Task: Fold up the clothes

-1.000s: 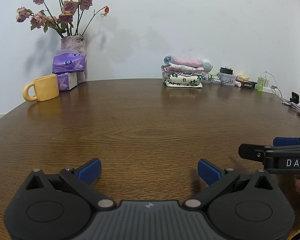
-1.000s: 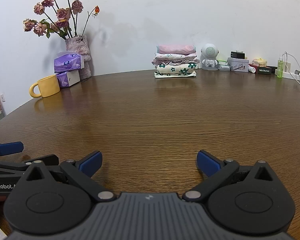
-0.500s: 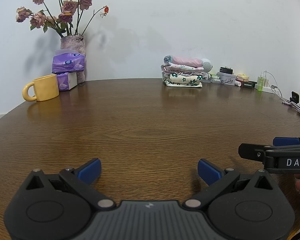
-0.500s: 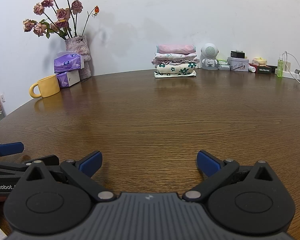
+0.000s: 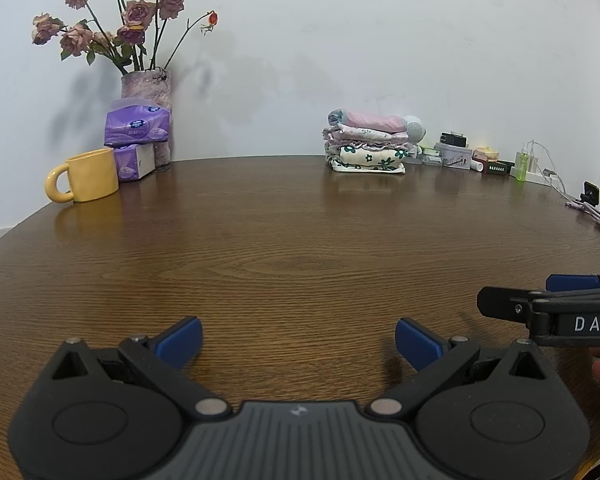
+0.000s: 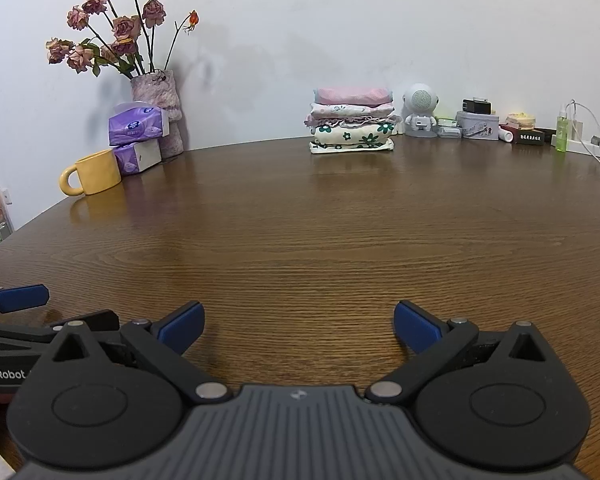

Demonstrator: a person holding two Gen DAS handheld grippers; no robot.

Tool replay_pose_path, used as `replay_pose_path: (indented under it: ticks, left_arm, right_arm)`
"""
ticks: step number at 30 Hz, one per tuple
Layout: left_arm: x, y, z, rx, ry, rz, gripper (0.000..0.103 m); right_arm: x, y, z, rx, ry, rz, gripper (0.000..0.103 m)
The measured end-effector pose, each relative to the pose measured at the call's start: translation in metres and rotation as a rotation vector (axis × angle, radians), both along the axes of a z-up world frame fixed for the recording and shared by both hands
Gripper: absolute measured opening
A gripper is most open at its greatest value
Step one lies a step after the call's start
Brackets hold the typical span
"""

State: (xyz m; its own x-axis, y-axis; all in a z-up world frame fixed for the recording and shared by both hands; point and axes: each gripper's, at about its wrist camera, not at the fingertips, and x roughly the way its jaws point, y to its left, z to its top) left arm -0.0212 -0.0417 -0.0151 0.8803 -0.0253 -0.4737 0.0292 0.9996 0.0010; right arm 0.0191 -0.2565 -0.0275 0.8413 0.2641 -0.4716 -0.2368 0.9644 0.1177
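Observation:
A stack of folded clothes [image 5: 367, 145] [image 6: 353, 121], pink on top and a green-flowered piece at the bottom, sits at the far edge of the brown wooden table [image 5: 292, 248] against the wall. My left gripper [image 5: 298, 342] hovers low over the near part of the table, open, nothing between its blue pads. My right gripper [image 6: 299, 326] is beside it, open and empty too. Each gripper shows in the other's view: the right gripper [image 5: 548, 300] at the right edge, the left gripper [image 6: 24, 308] at the left edge.
A yellow mug [image 5: 86, 176] [image 6: 92, 172], purple tissue packs [image 5: 137, 128] [image 6: 138, 125] and a vase of dried roses [image 5: 146, 84] [image 6: 156, 88] stand at the back left. A white robot figure [image 6: 420, 110], small boxes, a green bottle [image 6: 561, 130] and cables line the back right.

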Motion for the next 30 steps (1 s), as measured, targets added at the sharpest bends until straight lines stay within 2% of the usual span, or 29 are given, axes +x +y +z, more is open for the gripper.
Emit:
replay_pose_path:
  ticks: [30]
  left_arm:
    - [0.0017, 0.0005, -0.0001, -0.012, 0.012, -0.015, 0.103]
  right_arm:
    - [-0.0006, -0.0028, 0.0016, 0.018, 0.001, -0.010, 0.103]
